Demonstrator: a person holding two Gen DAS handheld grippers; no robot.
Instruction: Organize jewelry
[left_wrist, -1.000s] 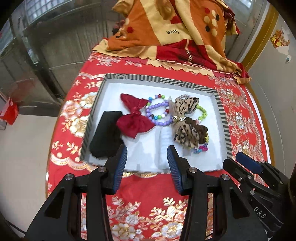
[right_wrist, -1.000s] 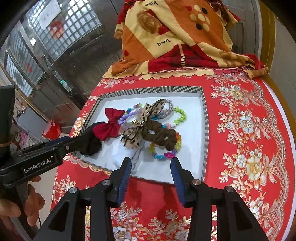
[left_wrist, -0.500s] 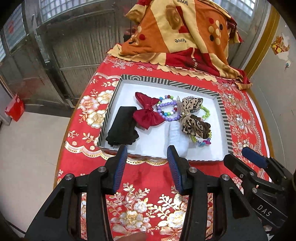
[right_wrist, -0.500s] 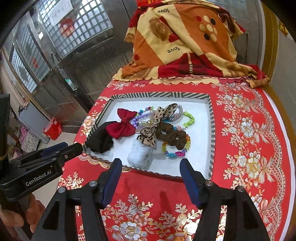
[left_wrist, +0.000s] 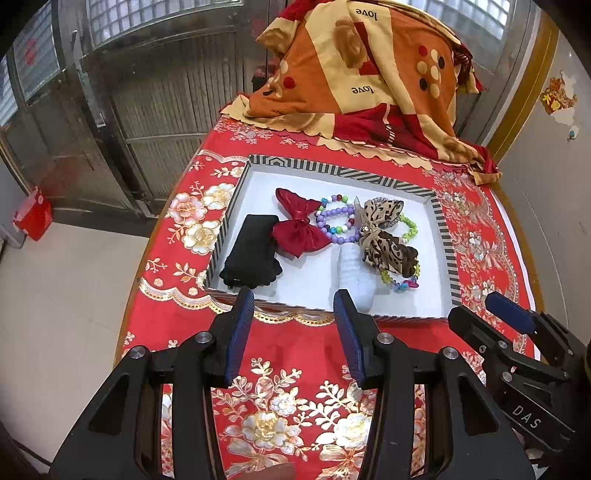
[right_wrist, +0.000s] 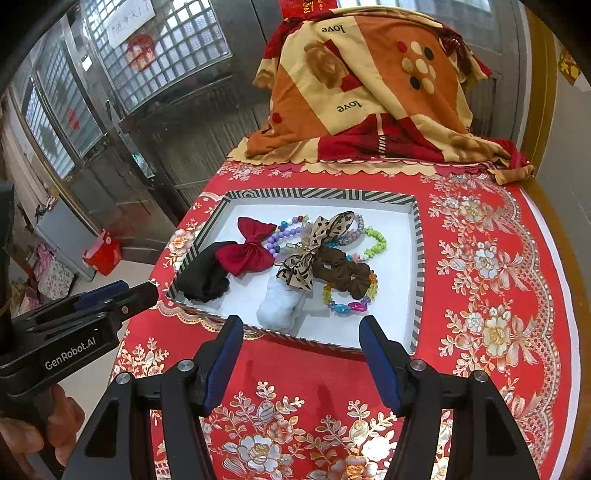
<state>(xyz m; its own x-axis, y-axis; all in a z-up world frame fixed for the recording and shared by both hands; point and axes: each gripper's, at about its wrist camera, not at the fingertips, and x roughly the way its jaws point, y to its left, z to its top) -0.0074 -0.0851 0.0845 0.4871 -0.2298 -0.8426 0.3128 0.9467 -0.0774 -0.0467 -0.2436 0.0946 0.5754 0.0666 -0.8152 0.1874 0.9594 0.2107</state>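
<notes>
Here, both the left gripper (left_wrist: 293, 328) and right gripper (right_wrist: 301, 354) hover empty, fingers spread, before the striped tray (right_wrist: 416, 258) on the surface. Inside, soft light bows, scrunchies and slippery beaded bracelets (right_wrist: 349, 299) tangle; pinch the red bow (left_wrist: 300, 229) at its knot.

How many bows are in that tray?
2. A red bow lies left of centre in the tray, against the black cloth. A leopard bow sits mid-tray on the tangled bracelets. The tangle could hide another.
</notes>
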